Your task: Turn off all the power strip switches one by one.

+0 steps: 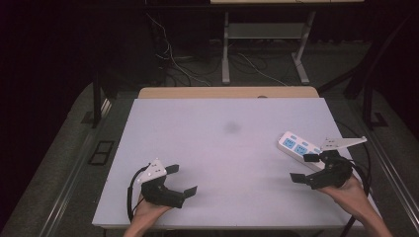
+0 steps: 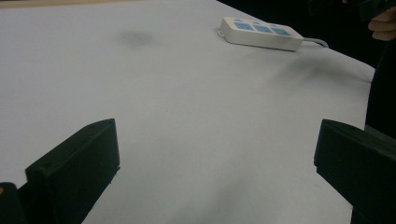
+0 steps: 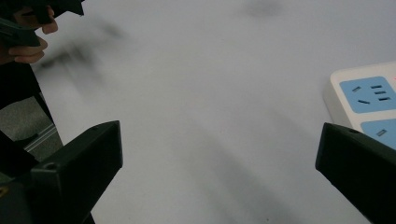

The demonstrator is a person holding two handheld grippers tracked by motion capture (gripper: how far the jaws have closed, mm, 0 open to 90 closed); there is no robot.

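Observation:
A white power strip (image 1: 297, 146) with blue sockets lies near the right edge of the white table (image 1: 222, 148). My right gripper (image 1: 304, 168) hovers open just in front of it, jaws wide apart and empty; in the right gripper view the power strip (image 3: 369, 100) sits beside the right jaw. My left gripper (image 1: 181, 179) is held open near the table's front left, nothing between its jaws. From the left gripper view the power strip (image 2: 260, 33) lies far off at the upper right, its grey cord trailing away.
A faint dark smudge (image 1: 232, 127) marks the middle of the table. A wooden board edge (image 1: 227, 92) runs along the far side. Beyond it stand desk legs (image 1: 226, 47) and loose cables (image 1: 173, 59) on the floor.

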